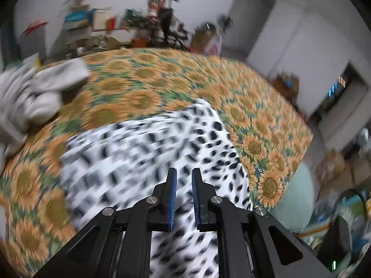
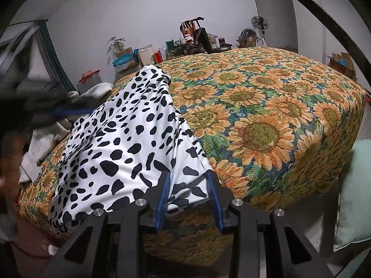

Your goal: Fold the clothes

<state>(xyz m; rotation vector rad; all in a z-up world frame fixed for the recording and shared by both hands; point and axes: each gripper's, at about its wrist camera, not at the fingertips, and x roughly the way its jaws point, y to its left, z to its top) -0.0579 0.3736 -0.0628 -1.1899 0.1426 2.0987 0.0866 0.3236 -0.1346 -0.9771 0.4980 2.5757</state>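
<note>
A white garment with black spots [image 1: 143, 153] lies spread on the sunflower bedspread [image 1: 143, 88]. My left gripper [image 1: 184, 172] hovers over the garment with a narrow gap between its blue pads and nothing pinched; this view is motion-blurred. In the right wrist view the spotted garment [image 2: 120, 139] runs from the bed's near edge toward the far side. My right gripper [image 2: 187, 178] stands open at the bed's edge, with the garment's near right corner lying between its fingers. The left gripper [image 2: 58, 111] shows as a dark blur at the left.
A heap of grey clothes [image 1: 34, 90] [image 2: 46, 136] lies on the bedspread [image 2: 255, 97] left of the garment. A pale green pillow [image 2: 354, 192] sits off the bed at the right. Cluttered shelves [image 2: 192, 44] and a fan [image 2: 259, 23] line the far wall. A hand [image 2: 34, 243] shows at lower left.
</note>
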